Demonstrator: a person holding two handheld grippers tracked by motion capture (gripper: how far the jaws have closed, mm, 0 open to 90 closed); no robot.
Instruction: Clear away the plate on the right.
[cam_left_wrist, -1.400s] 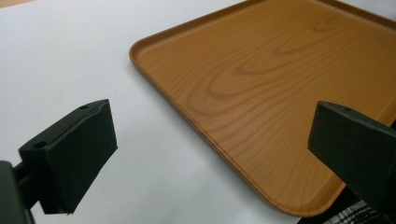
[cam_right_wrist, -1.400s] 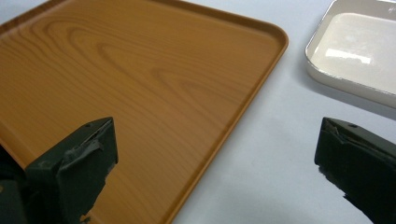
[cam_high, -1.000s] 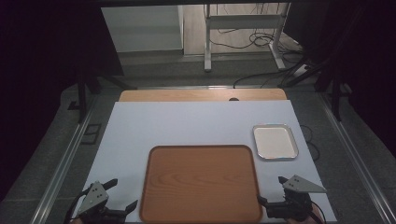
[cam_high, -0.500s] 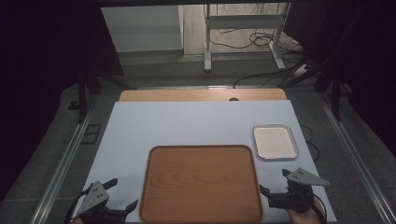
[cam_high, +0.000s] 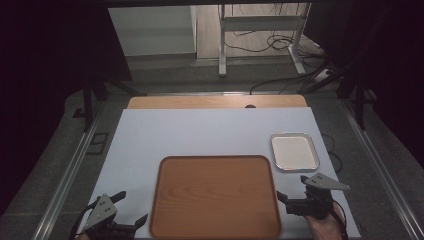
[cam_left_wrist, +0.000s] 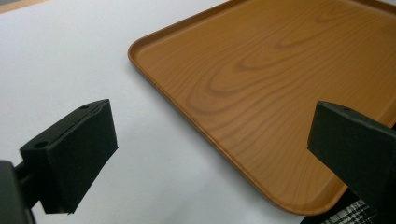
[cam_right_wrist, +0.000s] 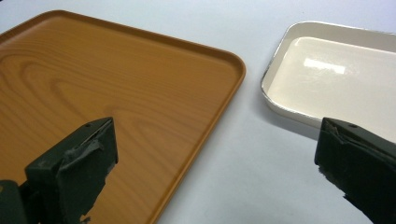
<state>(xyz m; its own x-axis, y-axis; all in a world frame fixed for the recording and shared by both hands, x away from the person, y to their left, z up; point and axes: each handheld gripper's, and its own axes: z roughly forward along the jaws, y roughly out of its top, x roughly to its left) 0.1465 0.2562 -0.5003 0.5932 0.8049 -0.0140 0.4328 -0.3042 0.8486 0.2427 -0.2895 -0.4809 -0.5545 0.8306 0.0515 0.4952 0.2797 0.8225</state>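
- Where the bench (cam_high: 200, 135) comes closest to the person, the left gripper (cam_high: 131, 207) sits low at its front left corner. Its fingers (cam_left_wrist: 74, 154) are wide apart and hold nothing.
- At the front right corner is the right gripper (cam_high: 291, 191), with a hand (cam_high: 325, 229) behind it. Its fingers (cam_right_wrist: 77, 172) are wide apart too, and they hold nothing.
- Between the two grippers lies a big brown wooden tray (cam_high: 216, 196). It lies flat on the white top of the bench, near the front edge, and nothing is on it.
- In the left gripper view, one rounded corner of the wooden tray (cam_left_wrist: 261, 84) lies between the two black fingers.
- In the right gripper view, the wooden tray (cam_right_wrist: 116, 84) is under the left finger, and a small white tray (cam_right_wrist: 336, 79) is near the right finger.
- A bit farther back, the small white tray (cam_high: 294, 151) with a shiny rim sits just beside the far right corner of the wooden tray. They are close but not touching.
- At the far edge of the bench, a strip of brown wood (cam_high: 217, 102) shows past the white top.
- Behind the bench are a grey floor (cam_high: 165, 67), metal legs (cam_high: 221, 45) and some cables (cam_high: 280, 42).
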